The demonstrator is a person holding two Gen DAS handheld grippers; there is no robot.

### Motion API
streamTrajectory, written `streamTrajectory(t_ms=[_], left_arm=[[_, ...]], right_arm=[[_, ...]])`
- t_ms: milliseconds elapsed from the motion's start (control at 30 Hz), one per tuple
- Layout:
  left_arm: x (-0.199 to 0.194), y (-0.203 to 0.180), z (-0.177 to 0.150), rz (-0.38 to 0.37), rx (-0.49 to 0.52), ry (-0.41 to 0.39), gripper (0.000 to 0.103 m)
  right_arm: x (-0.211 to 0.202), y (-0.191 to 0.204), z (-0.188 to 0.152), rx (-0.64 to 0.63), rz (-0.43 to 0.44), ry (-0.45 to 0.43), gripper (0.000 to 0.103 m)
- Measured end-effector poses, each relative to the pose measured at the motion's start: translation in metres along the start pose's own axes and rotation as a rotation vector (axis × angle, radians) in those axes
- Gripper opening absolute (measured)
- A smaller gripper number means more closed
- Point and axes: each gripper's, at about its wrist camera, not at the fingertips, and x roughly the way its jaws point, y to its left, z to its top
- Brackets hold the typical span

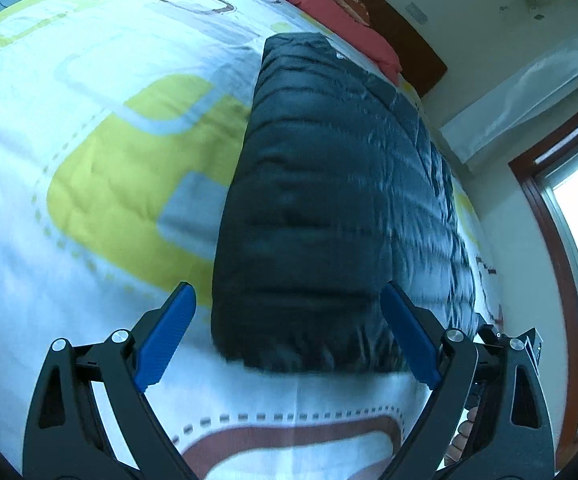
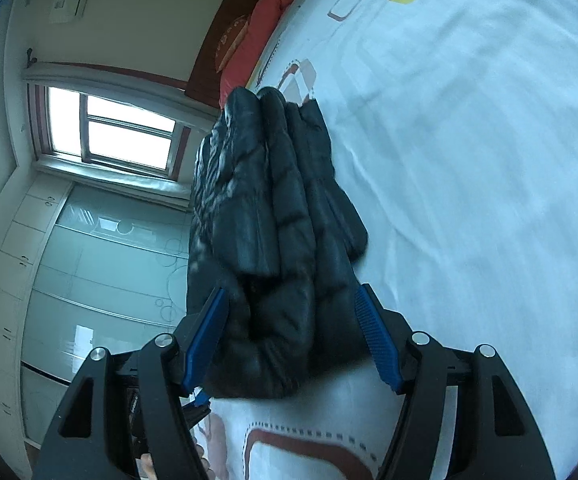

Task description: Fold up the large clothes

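here, on the patterned bedspread [image 1: 89, 184], a black puffer jacket [image 1: 321, 208] lies folded into a long narrow stack, likely one crosswise fold short of finished; left gripper [image 1: 289, 336] and right gripper [image 2: 293, 336] straddle its near end, jaws wide.

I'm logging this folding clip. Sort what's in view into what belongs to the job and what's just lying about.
Belongs to the job:
- black puffer jacket, folded into a long stack on the bed
- left gripper, open, straddling its near end
- right gripper, open around the stacked layers
- patterned bedsheet, the work surface

Just lying about:
- red pillow
- window
- wardrobe
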Motion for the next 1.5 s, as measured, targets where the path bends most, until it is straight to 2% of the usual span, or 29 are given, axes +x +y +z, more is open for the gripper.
streamTrajectory(t_ms=[133,267,533,767,800,933,1000,1200,1500], left_arm=[[-0.010,-0.004,-0.020,0.042,0.032,-0.015,0.093],[-0.025,-0.009,-0.040,0.126,0.088,-0.064,0.093],[-0.064,-0.029,-0.066,0.286,0.217,-0.176,0.093],[-0.103,-0.049,-0.073,0.361,0.292,-0.282,0.097],[-0.108,-0.051,-0.074,0.372,0.300,-0.297,0.098],[-0.128,-0.068,-0.080,0.432,0.355,-0.387,0.101],[-0.134,-0.076,-0.083,0.438,0.387,-0.413,0.101],[-0.151,-0.093,-0.093,0.450,0.417,-0.454,0.101],[-0.169,-0.106,-0.102,0.427,0.436,-0.486,0.101]], right_arm=[[-0.013,-0.002,-0.017,-0.005,-0.025,-0.012,0.066],[-0.028,0.003,-0.034,-0.059,-0.111,-0.049,0.066],[-0.049,0.049,-0.074,-0.302,-0.369,-0.145,0.066],[-0.058,0.102,-0.107,-0.517,-0.534,-0.229,0.067],[-0.059,0.108,-0.111,-0.538,-0.543,-0.236,0.071],[-0.060,0.134,-0.129,-0.637,-0.574,-0.272,0.073],[-0.061,0.143,-0.135,-0.670,-0.583,-0.290,0.075],[-0.069,0.167,-0.151,-0.754,-0.615,-0.346,0.077],[-0.080,0.185,-0.167,-0.800,-0.597,-0.391,0.078]])
